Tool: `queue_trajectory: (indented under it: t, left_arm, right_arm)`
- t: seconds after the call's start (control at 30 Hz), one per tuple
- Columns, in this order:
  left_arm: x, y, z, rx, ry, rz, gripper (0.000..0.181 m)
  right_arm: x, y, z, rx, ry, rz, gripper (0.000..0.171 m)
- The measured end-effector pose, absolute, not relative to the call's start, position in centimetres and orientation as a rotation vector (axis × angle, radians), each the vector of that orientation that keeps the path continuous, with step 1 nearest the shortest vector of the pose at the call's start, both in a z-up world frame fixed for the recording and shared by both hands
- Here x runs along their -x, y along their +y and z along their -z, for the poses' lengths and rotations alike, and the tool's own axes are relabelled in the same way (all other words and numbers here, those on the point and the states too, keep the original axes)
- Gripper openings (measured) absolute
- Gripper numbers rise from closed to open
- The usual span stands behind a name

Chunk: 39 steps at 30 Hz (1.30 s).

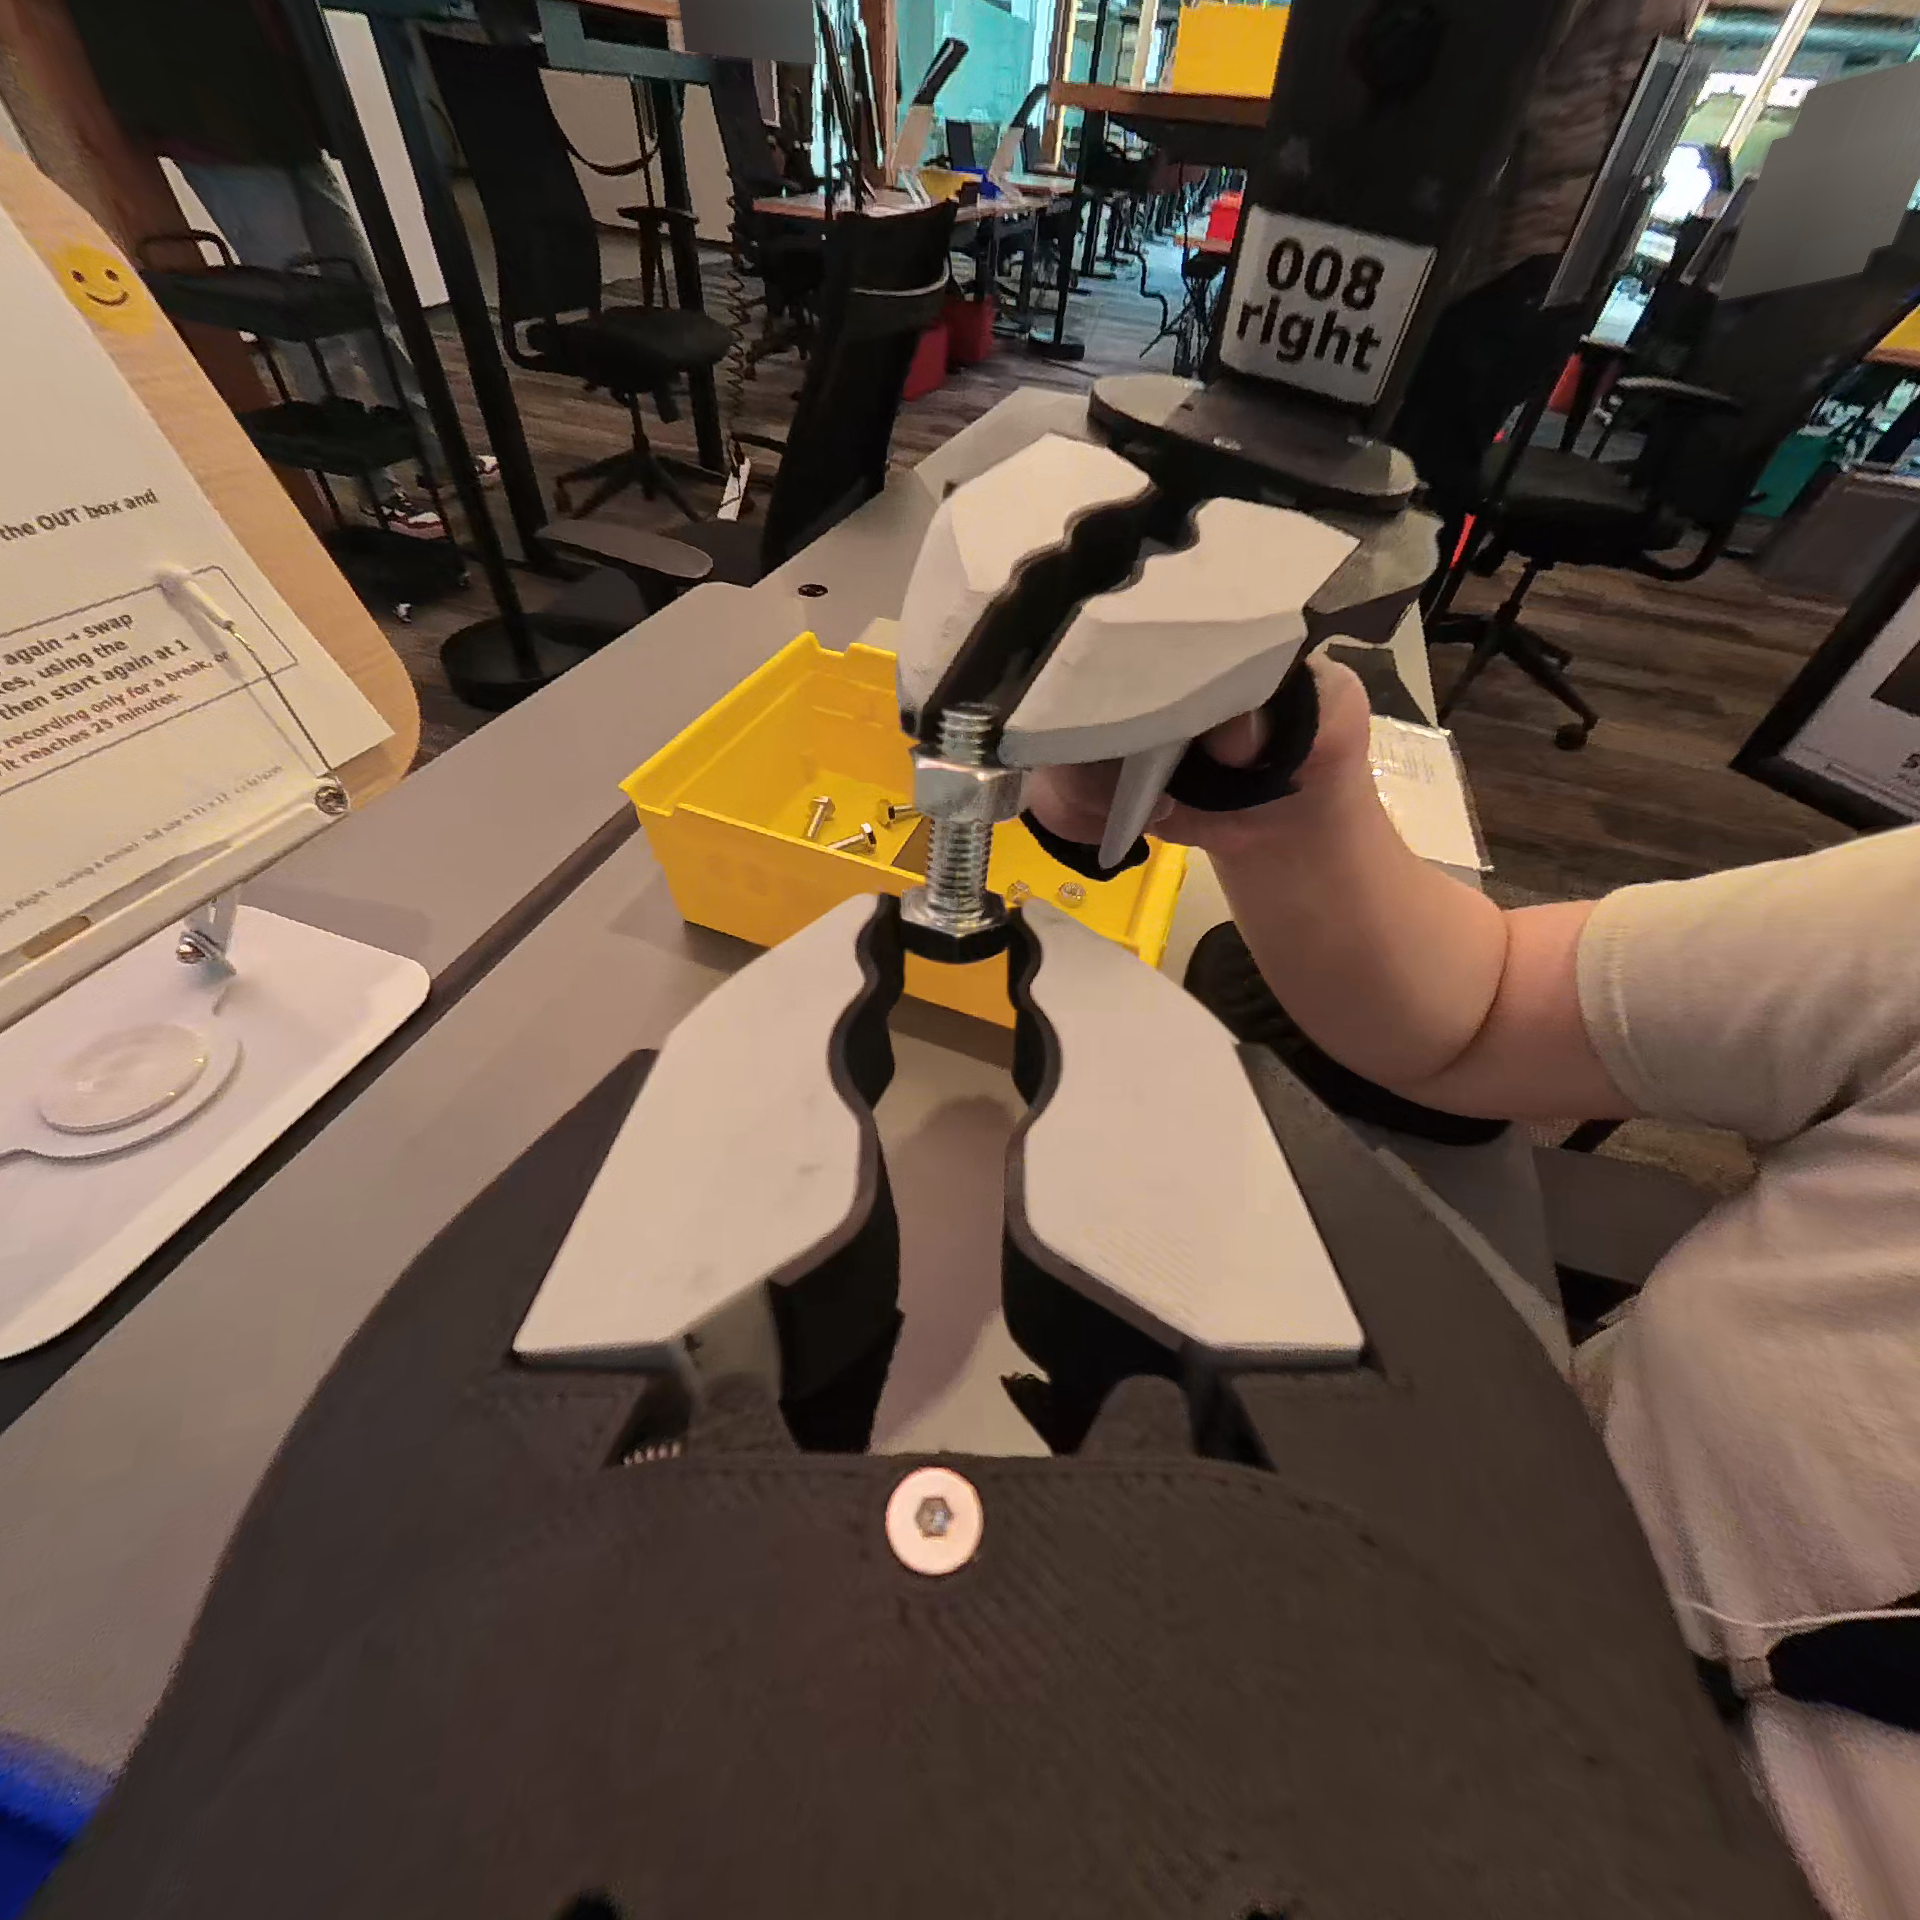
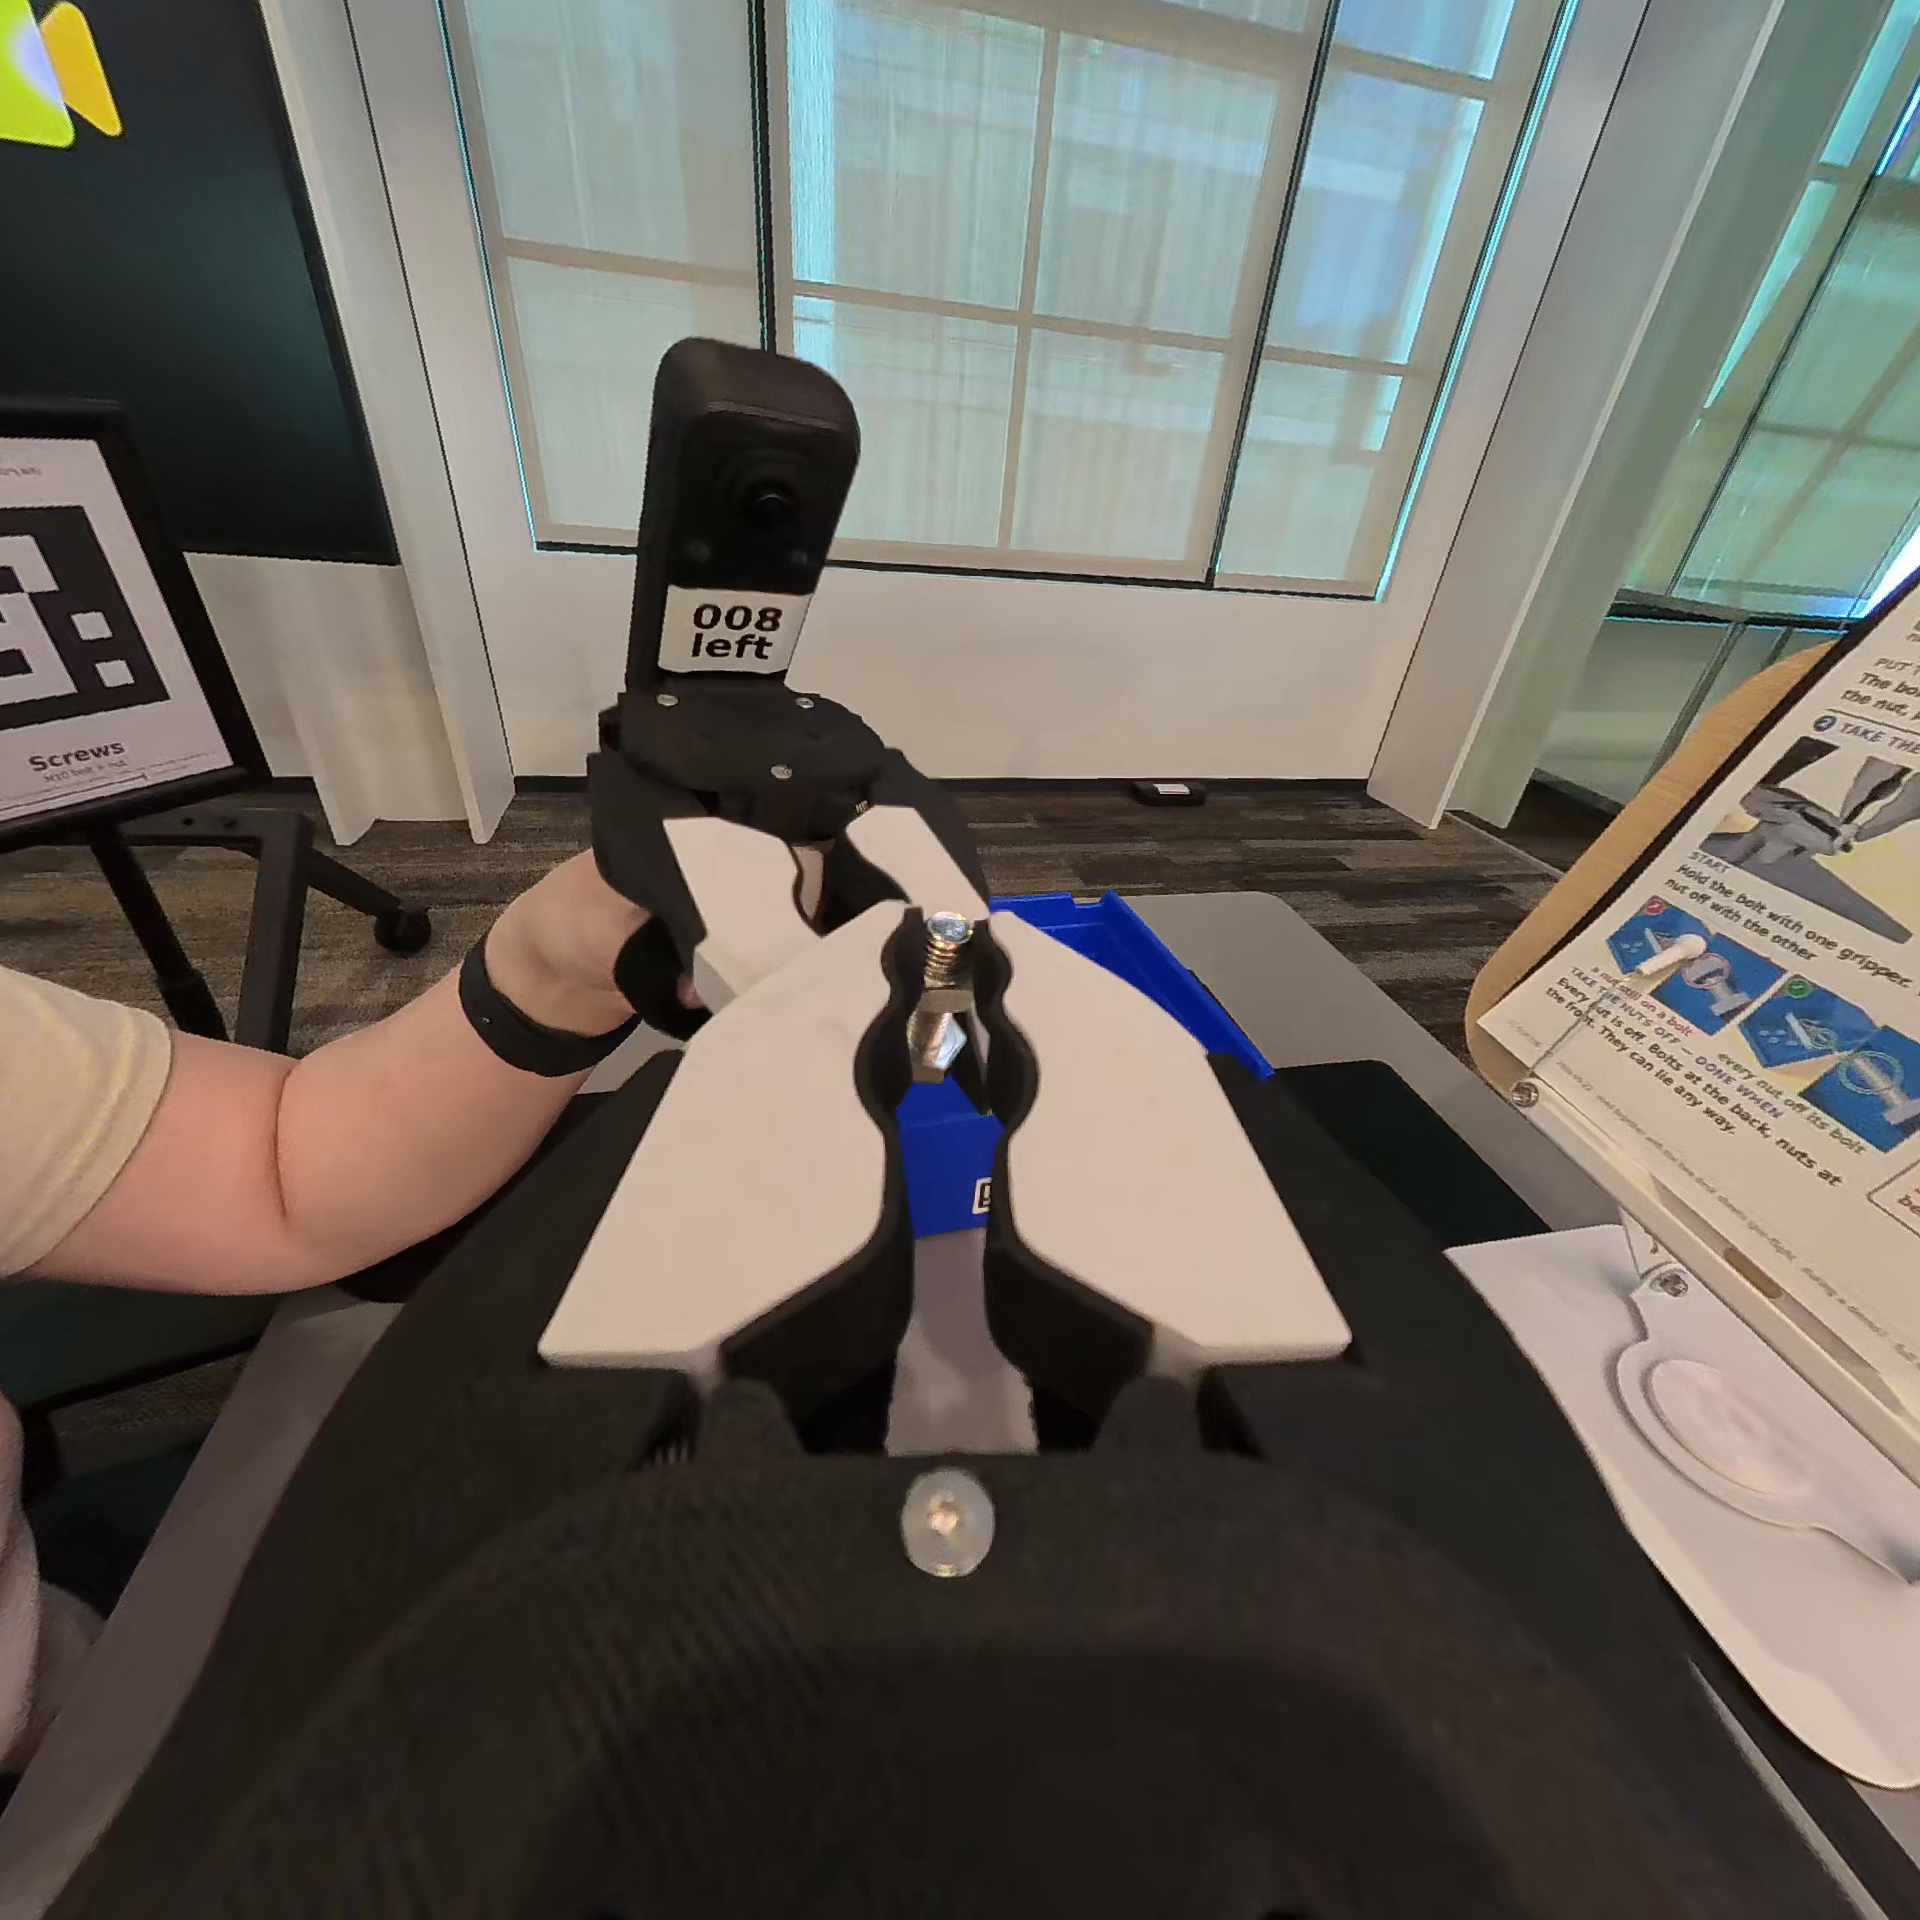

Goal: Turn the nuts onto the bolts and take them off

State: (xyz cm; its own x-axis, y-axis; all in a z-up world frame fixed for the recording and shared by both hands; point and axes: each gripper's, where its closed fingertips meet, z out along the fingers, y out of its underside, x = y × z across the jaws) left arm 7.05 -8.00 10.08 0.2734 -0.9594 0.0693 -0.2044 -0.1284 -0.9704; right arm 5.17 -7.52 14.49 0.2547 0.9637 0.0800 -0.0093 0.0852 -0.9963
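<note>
Gripping the bolt (image 1: 954, 871) head in our left claw (image 1: 951, 940), our right claw (image 1: 961, 727) pinches the thread tip above the nut (image 1: 964, 795); next, regrip and spin that nut.

A: Tabletop (image 1: 499, 935): grey, matte. What sits directly on it?

B: Yellow bin (image 1: 769, 883) just beyond the left tool's (image 1: 951, 935) tips. White stand base (image 1: 208, 1091) with a sheet holder to that tool's left.

A: Right wrist view?

B: Blue bin (image 2: 1132, 966) beyond the right tool (image 2: 940, 997); the white base (image 2: 1662, 1455) to its right.
</note>
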Motion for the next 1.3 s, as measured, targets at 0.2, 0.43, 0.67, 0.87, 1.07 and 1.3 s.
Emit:
queue_trajectory:
  t: [0.2,0.43,0.67,0.87,1.07,1.3]
  left_arm:
    - [-7.1,-8.3,-10.4,1.526,1.133,0.945,0.018]
    - [-7.1,-9.2,-11.6,1.483,1.108,1.105,0.018]
    - [-7.2,-10.2,-12.2,1.440,1.136,1.161,0.018]
    - [-7.1,-10.6,-12.4,1.433,1.148,1.172,0.018]
    - [-7.3,-10.7,-12.3,1.439,1.152,1.181,0.018]
    - [-7.2,-10.8,-12.2,1.438,1.167,1.168,0.018]
  right_arm:
    - [-5.4,-8.0,-15.0,1.193,-1.060,-0.960,0.014]
    - [-5.2,-9.1,-15.7,1.161,-1.028,-1.254,0.026]
    - [-5.7,-8.9,-15.5,1.161,-1.030,-1.342,0.026]
    - [-5.5,-9.9,-16.1,1.124,-1.038,-1.360,0.023]
    - [-5.7,-9.3,-15.7,1.138,-1.036,-1.375,0.026]
    - [-5.7,-10.4,-16.5,1.105,-1.046,-1.409,0.022]
